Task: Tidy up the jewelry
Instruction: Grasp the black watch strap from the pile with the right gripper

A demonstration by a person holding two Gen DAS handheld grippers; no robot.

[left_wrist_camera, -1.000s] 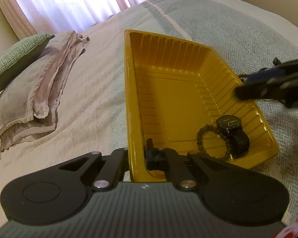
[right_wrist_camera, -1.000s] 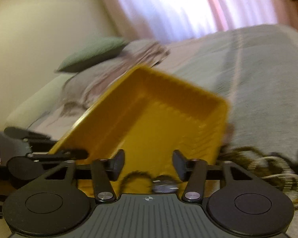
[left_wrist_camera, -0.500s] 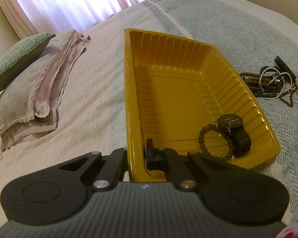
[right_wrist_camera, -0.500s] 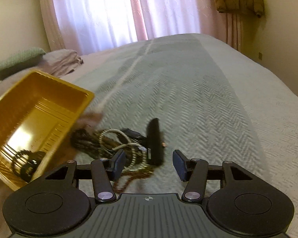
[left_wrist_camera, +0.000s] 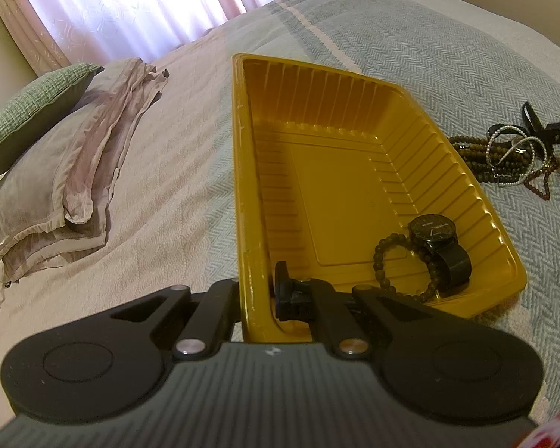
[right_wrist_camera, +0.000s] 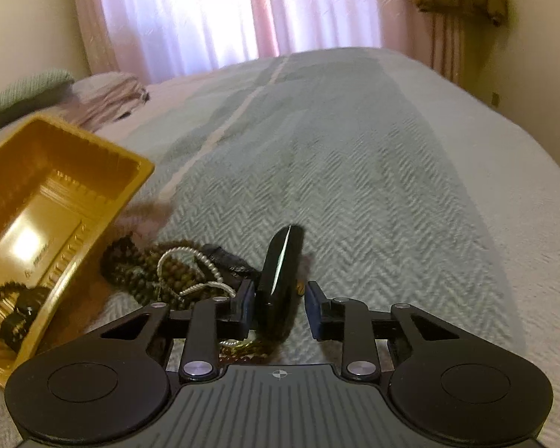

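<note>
Left cam: I'm pinching my left gripper [left_wrist_camera: 257, 295] tight on the near rim of the ribbed yellow plastic tray [left_wrist_camera: 242, 171], with a black wristwatch [left_wrist_camera: 438, 250] and dark beaded bracelet [left_wrist_camera: 403, 265] sitting in its near right corner. Right cam: my right gripper [right_wrist_camera: 278, 308] has just been closing around the glossy black oblong piece [right_wrist_camera: 280, 272] lying on the bedspread by the tangled beads [right_wrist_camera: 160, 272]; there's a gap at the right pad still, so I'm guessing the next move is squeeze, then lift.

One yellow tray [left_wrist_camera: 242, 171] sits on one bed [left_wrist_camera: 448, 59], and inside it lie one black watch [left_wrist_camera: 438, 239] and one dark bead bracelet [left_wrist_camera: 392, 257]. Beside the tray is one tangled heap of bead strands [right_wrist_camera: 168, 272], too knotted to count, and one glossy black oblong piece [right_wrist_camera: 280, 276]. Two pillows [left_wrist_camera: 48, 156] are stacked, and two grippers show.
</note>
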